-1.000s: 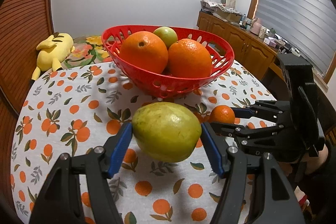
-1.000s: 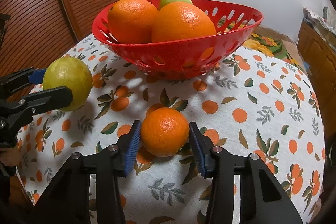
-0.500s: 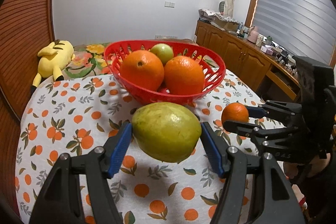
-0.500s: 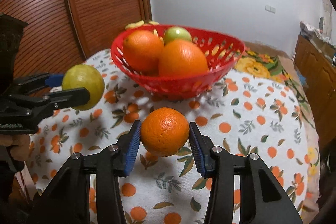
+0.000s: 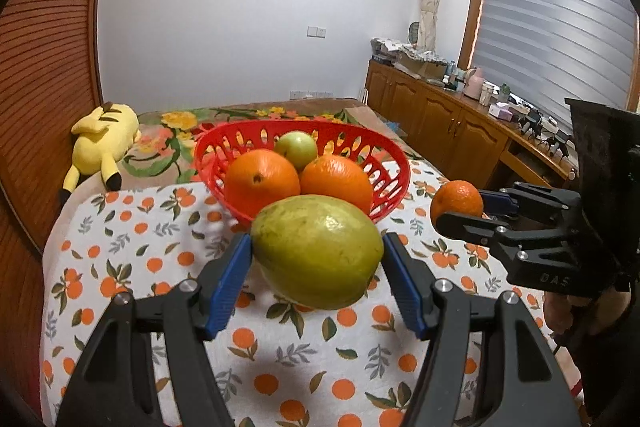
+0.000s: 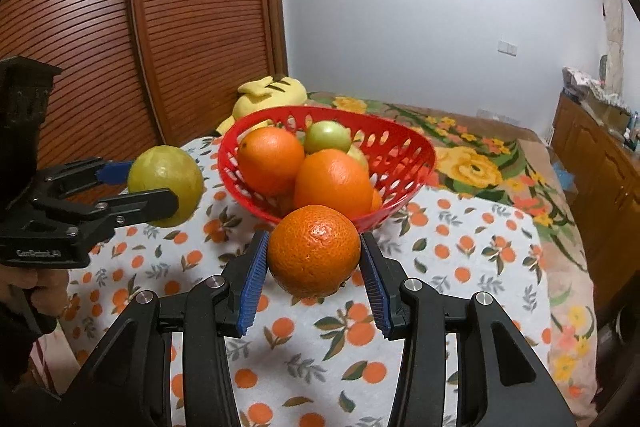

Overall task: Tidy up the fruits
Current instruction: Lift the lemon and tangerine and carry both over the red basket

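Red basket (image 5: 394, 163) of fruit, two grippers beside it.
Left gripper (image 5: 316, 263) clamps a green fruit (image 5: 316, 251); right gripper (image 6: 314, 263) clamps an orange (image 6: 314, 251).

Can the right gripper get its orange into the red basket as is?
Probably yes: right gripper holds the orange clear of the table, facing the red basket; free space remains on its right side.

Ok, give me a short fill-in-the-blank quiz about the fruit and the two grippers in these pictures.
1. The left gripper holds a yellow-green ____.
2. The right gripper holds a small ____.
3. The basket on the table is ____ in colour.
4. The yellow plush toy lies ____ the basket.

Missing words: guava; orange; red; behind
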